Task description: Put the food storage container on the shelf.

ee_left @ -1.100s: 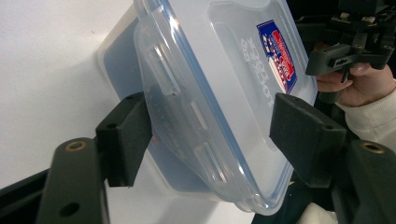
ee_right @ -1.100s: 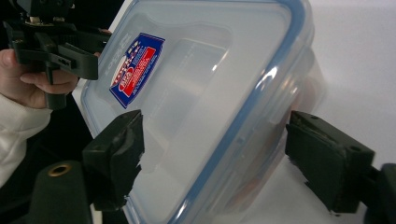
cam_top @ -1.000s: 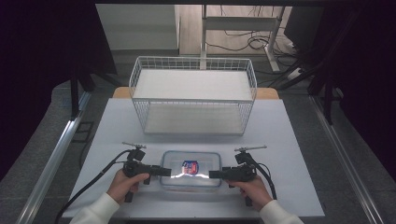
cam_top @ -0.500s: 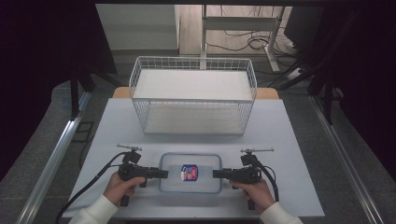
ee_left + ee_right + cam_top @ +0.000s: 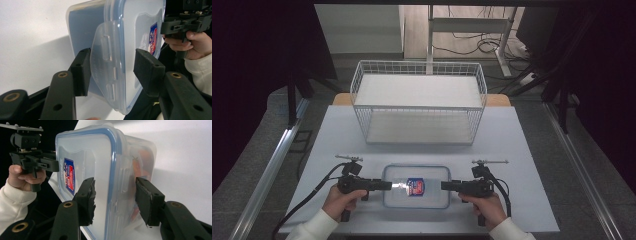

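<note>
Meanwhile, both grippers' jaws gape around the lidded box (image 5: 416, 186) on the white table (image 5: 522, 150); dark room, seemingly.

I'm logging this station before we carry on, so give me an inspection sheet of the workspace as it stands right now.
Surface: white table, bare around the work.
Job's things: clear lidded container with a blue seal and a red and blue label, lying flat near the front edge; something orange inside.
Clutter: nothing seen.
Grippers: left gripper and right gripper both open, jaws straddling the container's end latches.
Cables: black cable trails from the left gripper; more on the floor behind.
Surroundings: white wire basket behind the container, dark curtains at the sides.
</note>
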Tool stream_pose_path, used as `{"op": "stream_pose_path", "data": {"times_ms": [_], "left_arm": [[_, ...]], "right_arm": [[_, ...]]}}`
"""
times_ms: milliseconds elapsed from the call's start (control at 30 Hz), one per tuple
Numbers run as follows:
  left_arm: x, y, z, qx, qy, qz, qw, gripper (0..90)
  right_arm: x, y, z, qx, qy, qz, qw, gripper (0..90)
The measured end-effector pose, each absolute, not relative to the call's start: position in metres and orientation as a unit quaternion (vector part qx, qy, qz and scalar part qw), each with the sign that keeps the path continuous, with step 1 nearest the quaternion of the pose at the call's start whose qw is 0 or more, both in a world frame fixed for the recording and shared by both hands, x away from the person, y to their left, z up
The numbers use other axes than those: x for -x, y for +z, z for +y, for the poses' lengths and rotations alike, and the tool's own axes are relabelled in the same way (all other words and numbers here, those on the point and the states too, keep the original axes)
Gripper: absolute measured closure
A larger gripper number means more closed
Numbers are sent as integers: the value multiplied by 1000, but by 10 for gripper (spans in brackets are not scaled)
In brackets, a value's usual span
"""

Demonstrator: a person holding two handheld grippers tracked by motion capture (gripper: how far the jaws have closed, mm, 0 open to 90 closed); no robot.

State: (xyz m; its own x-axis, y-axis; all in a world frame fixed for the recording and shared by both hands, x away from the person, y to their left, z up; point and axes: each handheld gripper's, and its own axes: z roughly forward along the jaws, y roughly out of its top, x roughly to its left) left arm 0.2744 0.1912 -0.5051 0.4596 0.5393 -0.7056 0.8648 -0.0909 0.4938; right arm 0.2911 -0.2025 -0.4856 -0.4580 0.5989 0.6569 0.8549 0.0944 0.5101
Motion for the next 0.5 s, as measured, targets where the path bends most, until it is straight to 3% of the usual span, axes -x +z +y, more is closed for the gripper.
{"op": "stream_pose_path", "data": {"times_ms": [500], "left_arm": [[-277, -496, 189, -719, -163, 485, 472, 495]], "right_arm": [[-292, -477, -204, 487, -465, -730, 121, 517]]}}
